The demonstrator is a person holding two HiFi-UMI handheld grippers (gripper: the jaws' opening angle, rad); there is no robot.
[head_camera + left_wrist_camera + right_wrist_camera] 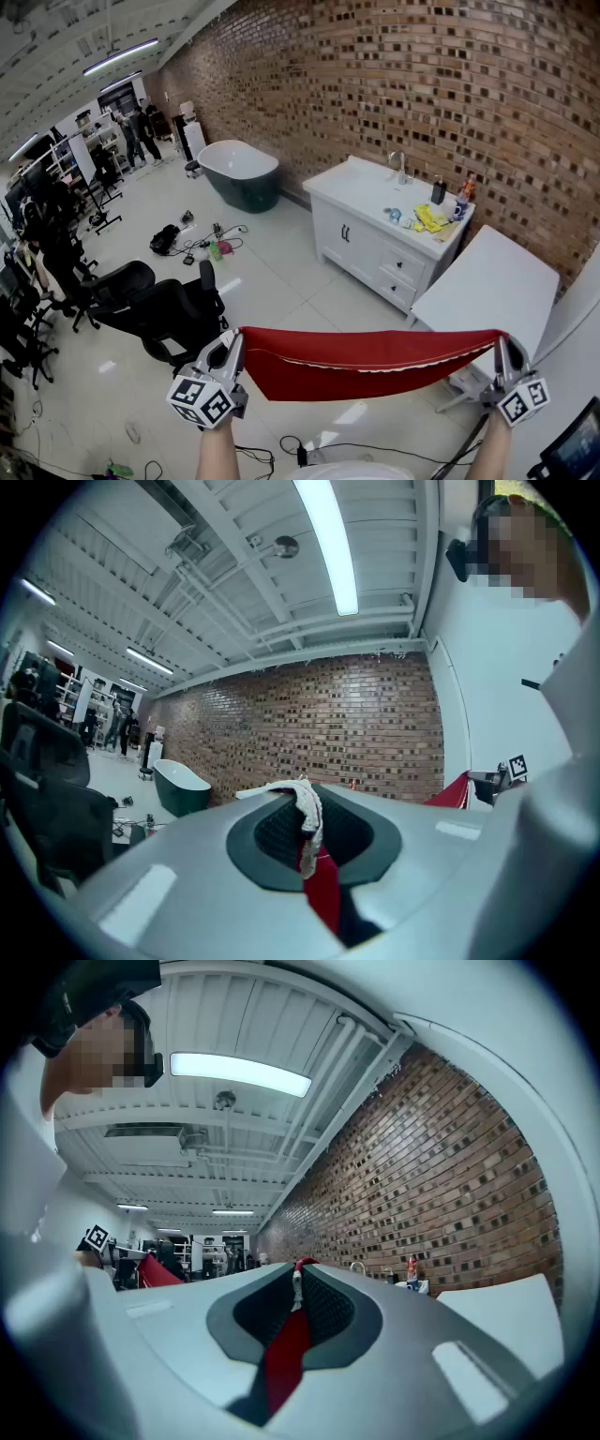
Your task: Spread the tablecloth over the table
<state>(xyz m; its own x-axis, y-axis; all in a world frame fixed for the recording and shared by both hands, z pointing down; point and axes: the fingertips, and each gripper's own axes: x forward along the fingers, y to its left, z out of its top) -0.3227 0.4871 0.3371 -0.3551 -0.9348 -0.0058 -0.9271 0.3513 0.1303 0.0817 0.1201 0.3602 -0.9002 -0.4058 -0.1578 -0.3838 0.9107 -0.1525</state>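
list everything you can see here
tablecloth: one, red with white trim, stretched in the air between the grippers
table: one, white, right, by the brick wall
vanity: one, white, against the brick wall, small items on top
bathtub: one, dark green, further along the wall
office chairs: several, black, left
cables: a tangle, dark, on the floor
left gripper: one, grey, fingers shut on a tablecloth corner
right gripper: one, grey, fingers shut on the other corner

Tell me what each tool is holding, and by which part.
One red tablecloth, stretched in the air between them: the left tool grips one upper corner, the right tool the other upper corner.
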